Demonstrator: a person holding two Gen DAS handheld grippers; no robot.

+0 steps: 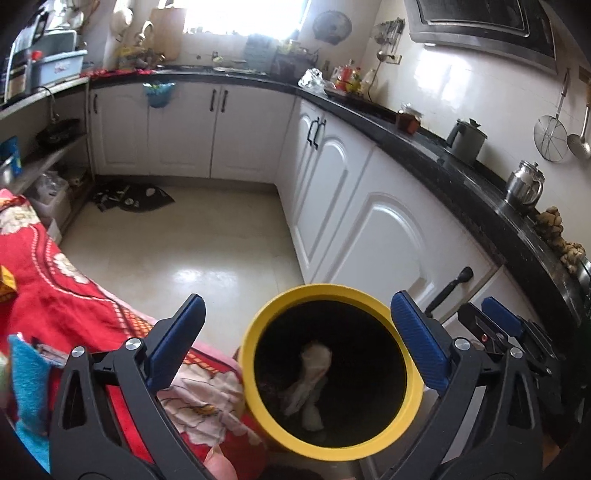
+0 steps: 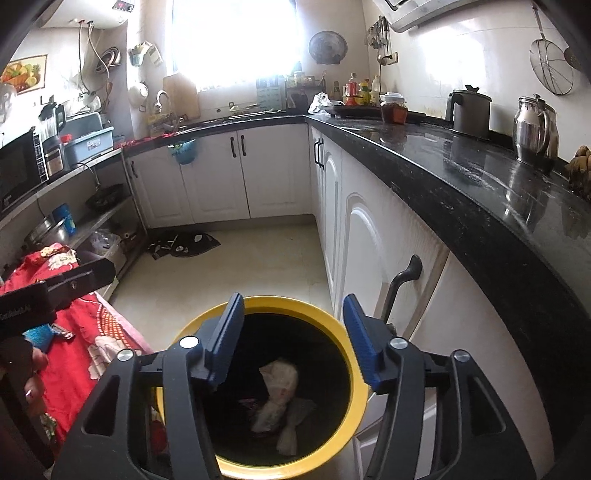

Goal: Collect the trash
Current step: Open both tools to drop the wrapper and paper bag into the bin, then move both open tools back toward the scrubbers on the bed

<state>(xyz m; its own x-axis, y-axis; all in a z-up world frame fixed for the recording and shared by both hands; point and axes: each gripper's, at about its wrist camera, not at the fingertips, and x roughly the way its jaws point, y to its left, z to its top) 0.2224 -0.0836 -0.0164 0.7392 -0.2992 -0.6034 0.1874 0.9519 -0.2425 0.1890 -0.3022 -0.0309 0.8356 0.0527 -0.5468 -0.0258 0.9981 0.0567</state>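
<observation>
Left claw (image 1: 297, 334) released wide over yellow bin (image 1: 413, 369), right claw (image 2: 293, 341) released above same bin, nothing gripped, crumpled white trash (image 1: 312, 384) lying in bin bottom, red blanket (image 1: 66, 284) at 9 o'clock

A small kitchen with white tiled walls (image 2: 436, 55) and a pale glossy floor (image 2: 258, 273). White cupboards (image 2: 218, 177) with dark handles run along two walls under a black stone worktop (image 2: 461, 173). A bright window (image 2: 236, 40) at the far end floods the room with daylight (its panes are washed out). A steel extractor hood (image 1: 480, 33) hangs on the right wall. On the left stand open shelves (image 2: 107, 210) and a microwave (image 2: 18, 170). A dark mat (image 2: 184, 243) lies crumpled on the floor by the far cupboards.
</observation>
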